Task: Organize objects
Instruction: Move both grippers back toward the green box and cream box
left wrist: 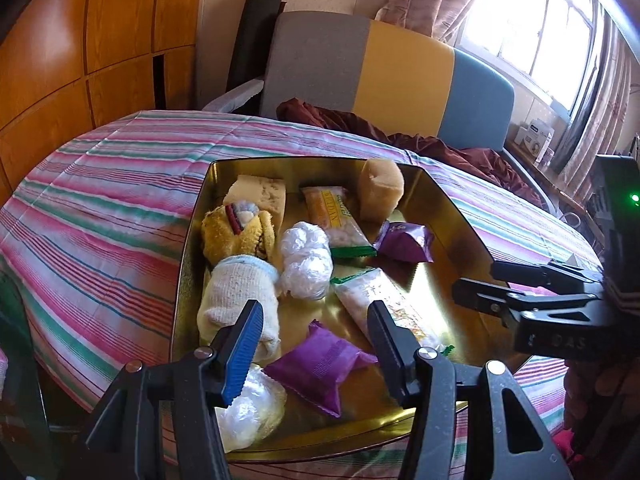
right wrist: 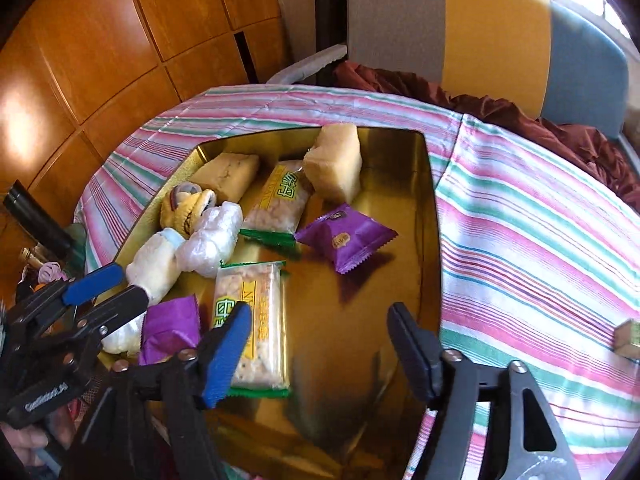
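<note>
Gold metal tray (left wrist: 452, 216), shallow and angular, sits on a table under a pink, green and white striped cloth (left wrist: 100, 200). Contents: two tan sponge blocks (left wrist: 380, 188) along the far wall; a yellow knitted sock bundle (left wrist: 236, 232) and a cream rolled sock (left wrist: 240, 300) on the left; a crumpled clear plastic bag (left wrist: 306, 260) beside them; two clear-wrapped rice-cracker bars with green ends (right wrist: 256, 320); two purple foil snack packets (right wrist: 346, 236). A second plastic wad (left wrist: 252, 408) lies at the near left corner.

Left gripper (left wrist: 316, 340) hangs over the tray's near edge, jaws parted, nothing between them. Right gripper (right wrist: 320, 344) hangs over bare tray floor, jaws wide, empty; the nearer cracker bar lies just beside its blue pad (right wrist: 226, 360).
</note>
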### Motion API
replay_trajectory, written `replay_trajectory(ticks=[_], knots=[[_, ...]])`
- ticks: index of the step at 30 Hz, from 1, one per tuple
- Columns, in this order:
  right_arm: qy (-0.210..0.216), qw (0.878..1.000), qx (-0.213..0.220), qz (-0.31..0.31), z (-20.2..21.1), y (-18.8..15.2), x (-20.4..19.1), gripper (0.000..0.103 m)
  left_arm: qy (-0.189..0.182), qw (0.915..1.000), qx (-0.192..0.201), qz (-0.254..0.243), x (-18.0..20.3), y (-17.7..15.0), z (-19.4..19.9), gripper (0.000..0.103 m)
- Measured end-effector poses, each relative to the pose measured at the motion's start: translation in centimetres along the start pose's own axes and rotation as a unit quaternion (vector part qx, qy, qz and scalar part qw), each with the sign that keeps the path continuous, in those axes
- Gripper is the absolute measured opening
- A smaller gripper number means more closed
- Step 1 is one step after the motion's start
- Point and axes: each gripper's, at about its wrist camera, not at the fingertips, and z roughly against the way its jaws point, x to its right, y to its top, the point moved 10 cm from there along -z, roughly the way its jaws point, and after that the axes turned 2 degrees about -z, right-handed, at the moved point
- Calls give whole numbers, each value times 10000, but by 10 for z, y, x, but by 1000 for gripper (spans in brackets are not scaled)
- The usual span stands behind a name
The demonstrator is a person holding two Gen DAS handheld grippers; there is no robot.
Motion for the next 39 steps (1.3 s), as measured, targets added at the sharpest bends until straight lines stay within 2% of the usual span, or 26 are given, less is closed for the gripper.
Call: replay_trajectory(ticks=[4,11,18,26,30,33,36,39], knots=[[-110,9999,111,5,15,-5,11,83,-52,9999,28,-98,8,3,3,55],[-416,9987,177,-247,41,-17,58,86,-147,9990,86,-402,27,6,8,55],[-895,9928,270,-753,69,-26,131,87,-334,9967,66,-731,60,7,7,55],[-1525,9758,589,-1455,116,-30,226,91,-549,9919,-48,-1144,102,5,0,55],[-1877,9623,842,-1777,142,-29,278,93,-691,9877,-80,-1402,129,7,-3,55],[-2196,9460,1066,-2133,160,-32,325,94,-852,9834,-111,-1597,155,8,-6,55],[-2557,9213,1269,-2642,173,-45,372,94,-995,9782,-157,-1815,184,9,-11,55],[-2750,8888,1571,-3312,187,-68,409,94,-1142,9724,-250,-2019,215,9,-19,55]])
